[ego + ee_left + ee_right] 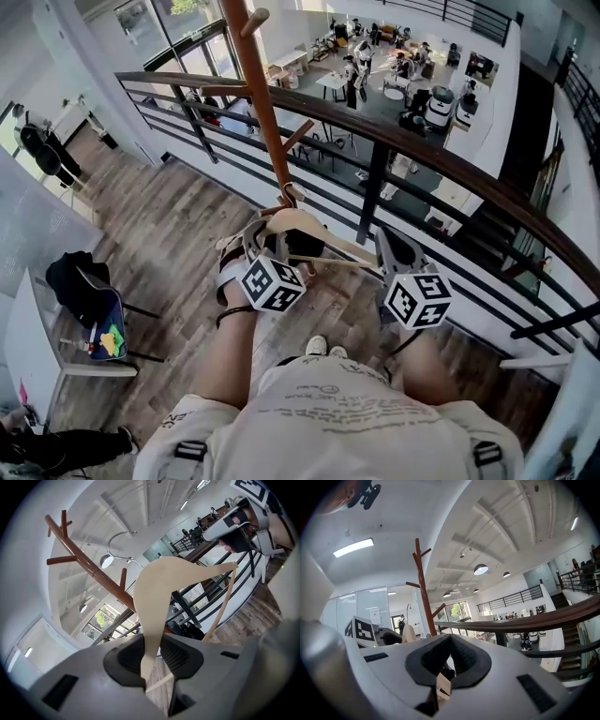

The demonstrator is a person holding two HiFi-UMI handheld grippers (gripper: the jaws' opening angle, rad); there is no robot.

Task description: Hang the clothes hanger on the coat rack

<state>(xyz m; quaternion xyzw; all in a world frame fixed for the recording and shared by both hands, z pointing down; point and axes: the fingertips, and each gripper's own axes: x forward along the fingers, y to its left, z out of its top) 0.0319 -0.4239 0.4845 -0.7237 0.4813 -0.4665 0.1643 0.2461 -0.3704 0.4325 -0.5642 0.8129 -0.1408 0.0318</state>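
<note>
Two tools, left gripper [251, 246] and right gripper [389, 246], each clamp partway closed on one end of the wooden clothes hanger [305, 225] just beside the coat rack [262, 103] pole; risk: hook [292, 195] misses a peg [298, 137], hanger drops past the railing [450, 169].

no legible text, labels or numbers anywhere

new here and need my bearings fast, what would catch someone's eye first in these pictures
A pale wooden hanger sits mid-frame in the head view, clamped at one end by the left gripper and at the other by the right gripper. Just beyond it rises the reddish-brown coat rack with its angled pegs. Behind that, a dark railing guards a drop to a lower floor.
</note>
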